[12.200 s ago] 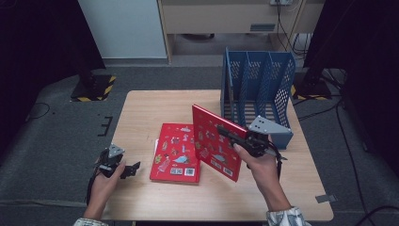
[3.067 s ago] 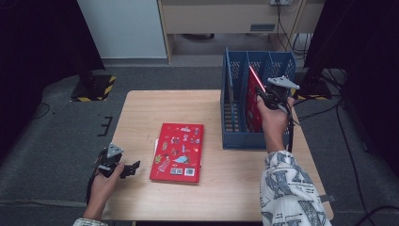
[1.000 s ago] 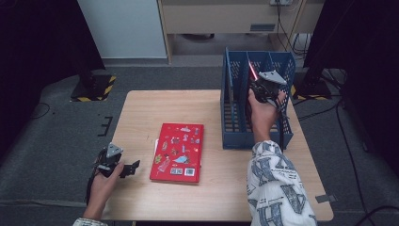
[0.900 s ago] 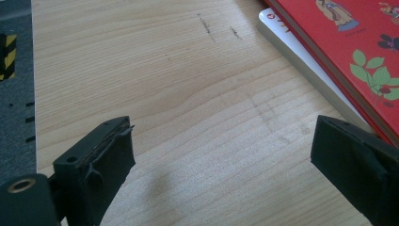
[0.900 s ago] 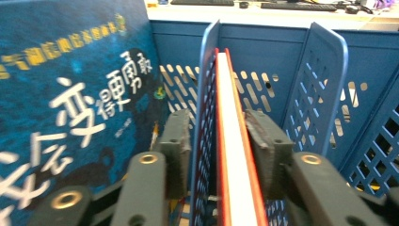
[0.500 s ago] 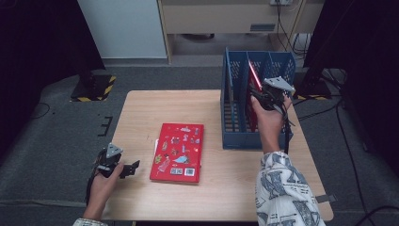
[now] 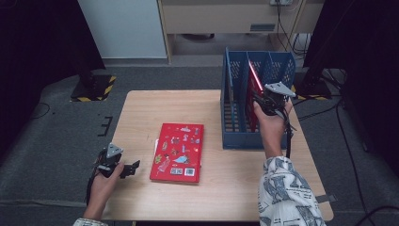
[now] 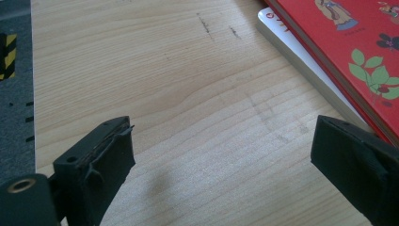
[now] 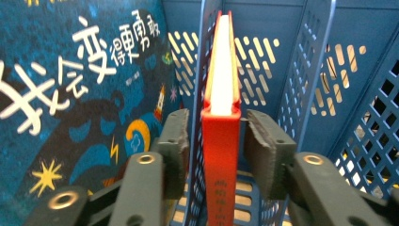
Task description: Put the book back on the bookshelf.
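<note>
A red book [image 7: 254, 78] stands upright on its edge in the middle slot of the blue file rack [image 7: 235, 141], leaning on a divider. My right gripper [image 7: 264, 100] is at its near edge. In the right gripper view the jaws sit close on both sides of the red spine [image 9: 220, 155], with the divider [image 9: 199, 70] just inside the left jaw. My right gripper [image 9: 214, 141] is shut on that book. A second red book [image 7: 178, 151] lies flat mid-table. My left gripper [image 7: 130, 169] rests open on the wood to its left, holding nothing [image 8: 221, 160].
A white book [image 8: 291, 52] lies under the flat red book, and its edge sticks out on the left. A dark blue picture book [image 9: 70, 94] stands in the rack slot beside the red one. The table edge and grey floor [image 8: 14, 94] are close beside my left gripper.
Twelve seconds ago my right gripper held the red book over the table; it now stands in the rack. Over the last second the right hand has shifted slightly right. The left gripper stays still.
</note>
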`<state>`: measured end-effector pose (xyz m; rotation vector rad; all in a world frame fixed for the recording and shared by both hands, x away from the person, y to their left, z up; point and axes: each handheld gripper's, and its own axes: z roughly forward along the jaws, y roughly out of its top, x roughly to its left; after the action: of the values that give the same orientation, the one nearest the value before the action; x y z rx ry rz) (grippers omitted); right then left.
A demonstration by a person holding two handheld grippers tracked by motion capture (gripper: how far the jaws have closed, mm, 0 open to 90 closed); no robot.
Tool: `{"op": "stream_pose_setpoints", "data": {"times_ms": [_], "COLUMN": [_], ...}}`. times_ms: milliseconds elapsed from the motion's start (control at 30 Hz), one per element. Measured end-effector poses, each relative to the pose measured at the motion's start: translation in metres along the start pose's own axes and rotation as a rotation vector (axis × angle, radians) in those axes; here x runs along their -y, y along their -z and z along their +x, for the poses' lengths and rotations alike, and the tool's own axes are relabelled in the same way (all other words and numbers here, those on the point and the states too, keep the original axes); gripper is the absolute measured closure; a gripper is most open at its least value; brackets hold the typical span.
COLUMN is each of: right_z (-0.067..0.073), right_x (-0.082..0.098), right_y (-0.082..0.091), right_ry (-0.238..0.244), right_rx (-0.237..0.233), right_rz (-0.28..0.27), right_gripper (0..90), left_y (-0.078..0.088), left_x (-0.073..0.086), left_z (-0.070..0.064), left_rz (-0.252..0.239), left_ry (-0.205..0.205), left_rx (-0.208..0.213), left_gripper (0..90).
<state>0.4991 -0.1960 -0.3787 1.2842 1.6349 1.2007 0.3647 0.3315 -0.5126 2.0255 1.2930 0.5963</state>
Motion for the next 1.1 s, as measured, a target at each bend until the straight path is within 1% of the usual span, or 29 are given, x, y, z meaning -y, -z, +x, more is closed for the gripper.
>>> {"op": "stream_pose_setpoints", "data": {"times_ms": [67, 167, 267, 367, 400, 467, 633, 800, 867, 1000, 1067, 1100], "right_z": [0.001, 0.003, 0.006, 0.009, 0.010, 0.013, 0.020, 0.022, 0.020, 0.018, 0.017, 0.016], "right_x": [0.001, 0.001, 0.000, -0.002, -0.002, -0.003, -0.003, -0.004, -0.004, -0.004, -0.003, -0.002], "right_y": [0.000, 0.001, 0.001, 0.000, 0.000, 0.000, -0.002, -0.002, -0.002, 0.000, 0.003, 0.005], "right_ry": [0.009, 0.017, 0.026, 0.030, 0.036, 0.031, 0.025, 0.019, 0.012, 0.000, -0.001, -0.009], "right_rx": [-0.002, 0.015, 0.041, 0.057, 0.057, 0.060, 0.043, 0.028, 0.023, -0.006, -0.012, -0.017], "right_rz": [0.005, 0.005, 0.010, 0.015, 0.018, 0.018, 0.013, 0.009, 0.004, -0.003, -0.015, -0.019], "right_gripper": [67.7, 74.7, 76.1, 76.2, 76.0, 75.4, 71.5, 66.5, 61.2, 49.7, 44.3, 42.0], "left_y": [0.000, 0.000, 0.000, 0.000, 0.000, 0.000, 0.000, -0.001, -0.001, -0.001, -0.001, -0.001], "left_x": [0.000, 0.000, 0.000, 0.000, 0.000, 0.000, 0.000, 0.000, 0.000, -0.001, -0.001, -0.001], "left_z": [0.000, 0.000, 0.000, 0.000, 0.000, 0.000, 0.000, 0.000, 0.000, 0.000, 0.000, 0.000], "left_rz": [0.001, 0.001, 0.000, 0.000, 0.000, -0.001, 0.000, 0.002, 0.001, 0.000, 0.000, 0.000], "left_ry": [0.000, 0.001, 0.000, 0.001, 0.000, 0.001, 0.000, -0.002, -0.003, -0.005, -0.007, -0.009], "left_rx": [0.000, 0.000, 0.000, 0.001, 0.001, 0.000, 0.001, 0.003, 0.003, 0.002, 0.002, 0.001], "left_gripper": [5.6, 5.6, 5.6, 5.6, 5.6, 5.6, 5.6, 5.6, 5.6, 5.6, 5.6, 5.6]}}
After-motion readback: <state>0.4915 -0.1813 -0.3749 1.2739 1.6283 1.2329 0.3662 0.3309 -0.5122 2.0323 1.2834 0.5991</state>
